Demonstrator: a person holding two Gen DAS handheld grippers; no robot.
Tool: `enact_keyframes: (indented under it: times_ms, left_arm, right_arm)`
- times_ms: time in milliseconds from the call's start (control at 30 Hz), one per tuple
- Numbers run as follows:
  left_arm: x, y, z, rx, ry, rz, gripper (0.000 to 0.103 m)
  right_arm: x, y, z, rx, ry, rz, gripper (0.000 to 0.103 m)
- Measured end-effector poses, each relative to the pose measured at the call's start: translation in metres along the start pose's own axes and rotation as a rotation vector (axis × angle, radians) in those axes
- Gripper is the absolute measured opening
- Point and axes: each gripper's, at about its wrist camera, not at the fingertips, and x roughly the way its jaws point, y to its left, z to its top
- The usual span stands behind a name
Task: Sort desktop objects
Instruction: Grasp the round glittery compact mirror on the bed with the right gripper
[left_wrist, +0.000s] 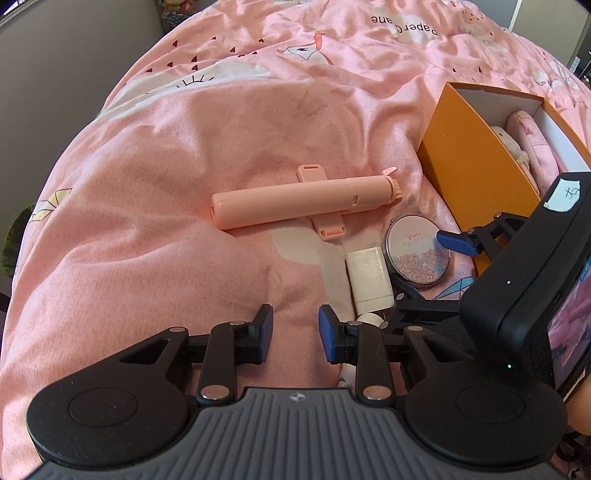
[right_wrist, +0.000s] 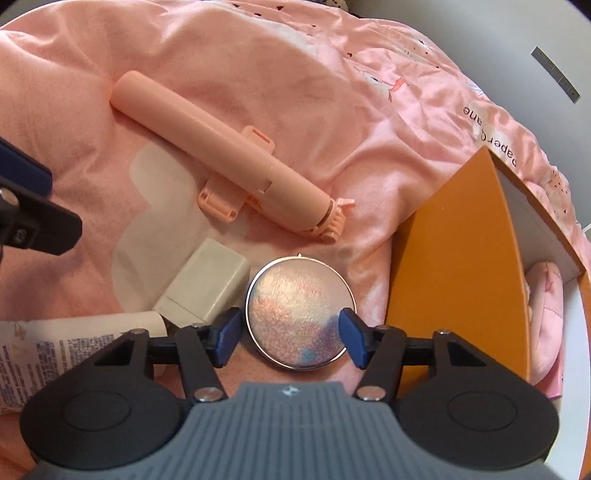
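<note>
Right gripper (right_wrist: 289, 334) lowered astride the round glitter-faced compact mirror (right_wrist: 299, 314), jaws spread, pads not yet pressing.
Mirror lies on the pink quilt (right_wrist: 258, 74) beside the orange cardboard box (right_wrist: 454, 266) (its likely destination); left gripper (left_wrist: 295, 328) is held part-open, empty.

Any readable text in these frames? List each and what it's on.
"PaperCrane", seen upside down: pink bedsheet.
One handwritten character, unclear: white sticker on the right gripper's body.
Cursive script, too small: round compact mirror lid.
Fine print, too blurred: white tube.
</note>
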Motion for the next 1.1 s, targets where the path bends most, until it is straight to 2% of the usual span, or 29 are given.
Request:
enact_keyframes:
  times_ms: [67, 233, 400, 500, 667, 900, 1100]
  left_arm:
    - [-0.001, 0.0, 0.0, -0.014, -0.007, -0.006, 0.032]
    - [-0.002, -0.001, 0.002, -0.03, -0.019, -0.008, 0.032]
    - [-0.001, -0.002, 0.005, -0.05, -0.034, -0.023, 0.032]
    - [0.0, -0.002, 0.007, -0.065, -0.04, -0.03, 0.032]
    - [0.003, 0.0, 0.008, -0.083, -0.039, -0.037, 0.032]
    - [0.002, -0.002, 0.01, -0.087, -0.048, -0.063, 0.032]
    - [-0.002, -0.008, 0.016, -0.091, -0.051, -0.095, 0.032]
  right_arm:
    - [-0.002, -0.001, 0.001, 0.006, -0.001, 0.014, 0.053]
    - [-0.017, -0.004, 0.004, 0.021, -0.045, 0.021, 0.029]
    - [-0.029, -0.011, 0.009, 0.005, -0.097, -0.027, 0.017]
    - [-0.026, -0.015, 0.013, -0.006, -0.094, -0.102, 0.016]
    - [-0.012, -0.016, 0.017, -0.008, -0.039, -0.025, 0.022]
    - [-0.024, -0.028, 0.018, 0.034, -0.074, -0.003, 0.016]
    - [-0.043, -0.047, 0.017, 0.105, -0.11, 0.103, 0.013]
